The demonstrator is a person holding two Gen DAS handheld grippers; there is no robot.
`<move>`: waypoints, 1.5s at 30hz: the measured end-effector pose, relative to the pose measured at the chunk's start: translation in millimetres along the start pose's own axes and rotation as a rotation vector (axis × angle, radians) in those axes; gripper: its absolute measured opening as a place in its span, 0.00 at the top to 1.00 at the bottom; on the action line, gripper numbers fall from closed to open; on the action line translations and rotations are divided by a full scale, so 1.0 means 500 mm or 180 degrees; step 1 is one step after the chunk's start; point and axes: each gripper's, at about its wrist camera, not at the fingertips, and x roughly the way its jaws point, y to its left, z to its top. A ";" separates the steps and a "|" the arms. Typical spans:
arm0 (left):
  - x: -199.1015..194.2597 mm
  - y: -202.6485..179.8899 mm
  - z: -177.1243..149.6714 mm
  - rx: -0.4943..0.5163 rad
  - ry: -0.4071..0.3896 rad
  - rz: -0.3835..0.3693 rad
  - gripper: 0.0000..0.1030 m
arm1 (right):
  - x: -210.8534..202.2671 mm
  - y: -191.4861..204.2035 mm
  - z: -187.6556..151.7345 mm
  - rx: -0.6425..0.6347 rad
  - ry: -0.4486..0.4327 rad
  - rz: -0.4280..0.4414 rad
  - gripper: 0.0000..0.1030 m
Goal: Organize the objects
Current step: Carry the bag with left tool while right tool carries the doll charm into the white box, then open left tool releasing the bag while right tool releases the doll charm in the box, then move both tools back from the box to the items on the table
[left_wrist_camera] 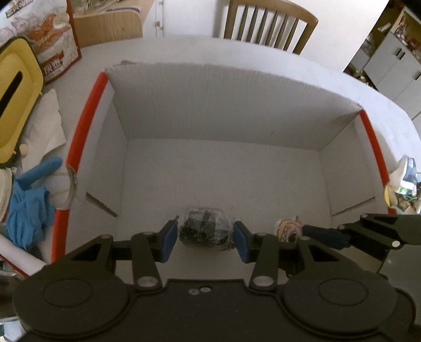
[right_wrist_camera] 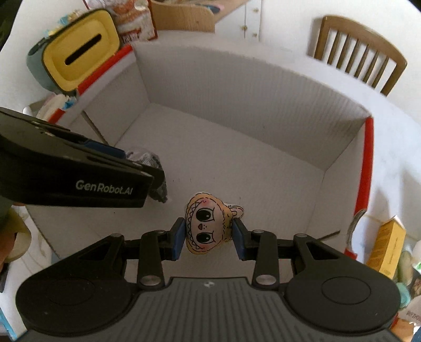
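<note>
Both grippers hang over an open white cardboard box (left_wrist_camera: pixel 221 110) with red-taped edges. My left gripper (left_wrist_camera: pixel 205 238) is shut on a clear plastic bag of dark items (left_wrist_camera: pixel 205 227), its blue pads pressing both sides. My right gripper (right_wrist_camera: pixel 209 238) is shut on a small cartoon-face cushion (right_wrist_camera: pixel 205 226), yellow-orange with big black eyes. In the left wrist view the cushion (left_wrist_camera: pixel 288 229) and the right gripper's fingers (left_wrist_camera: pixel 323 234) show at the right. In the right wrist view the left gripper's body (right_wrist_camera: pixel 79 171) fills the left side, with the bag (right_wrist_camera: pixel 155 168) partly hidden behind it. The box floor (right_wrist_camera: pixel 223 157) is bare.
A yellow-lidded tissue holder (right_wrist_camera: pixel 79 52) and a printed packet (left_wrist_camera: pixel 50 39) stand left of the box. Blue gloves (left_wrist_camera: pixel 26 207) and white paper (left_wrist_camera: pixel 44 123) lie by its left wall. A wooden chair (left_wrist_camera: pixel 271 23) stands behind the table. A yellow carton (right_wrist_camera: pixel 386 244) sits at the right.
</note>
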 end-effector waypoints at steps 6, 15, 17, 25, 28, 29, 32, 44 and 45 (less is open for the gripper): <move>0.012 0.003 -0.001 -0.0023 0.0102 -0.0024 0.54 | 0.021 -0.008 0.000 0.0069 0.0197 -0.0037 0.64; 0.015 0.015 -0.002 -0.0114 0.0122 -0.0067 0.41 | 0.014 -0.003 -0.003 0.0067 0.0207 -0.0067 0.62; 0.008 0.014 -0.003 -0.0114 0.0082 -0.0059 0.38 | 0.008 -0.004 -0.005 0.0080 0.0185 -0.0068 0.58; -0.025 0.008 -0.010 -0.0134 -0.0039 -0.0088 0.36 | -0.033 -0.004 -0.021 0.0121 -0.0012 -0.0025 0.50; -0.048 0.003 -0.018 -0.0101 -0.0135 -0.0081 0.33 | -0.059 -0.004 -0.031 0.0126 -0.0115 0.0002 0.49; -0.058 0.001 -0.021 -0.0082 -0.0182 -0.0075 0.33 | -0.066 -0.011 -0.028 0.0138 -0.0150 0.0021 0.49; -0.089 -0.012 -0.033 -0.0015 -0.0333 -0.0069 0.32 | -0.100 -0.019 -0.034 0.0184 -0.0270 0.0070 0.46; -0.228 -0.087 -0.099 0.0239 -0.0993 0.0022 0.30 | -0.250 -0.049 -0.102 0.0293 -0.0876 0.0105 0.41; -0.238 -0.092 -0.105 0.0253 -0.1033 0.0021 0.30 | -0.260 -0.049 -0.107 0.0302 -0.0929 0.0096 0.41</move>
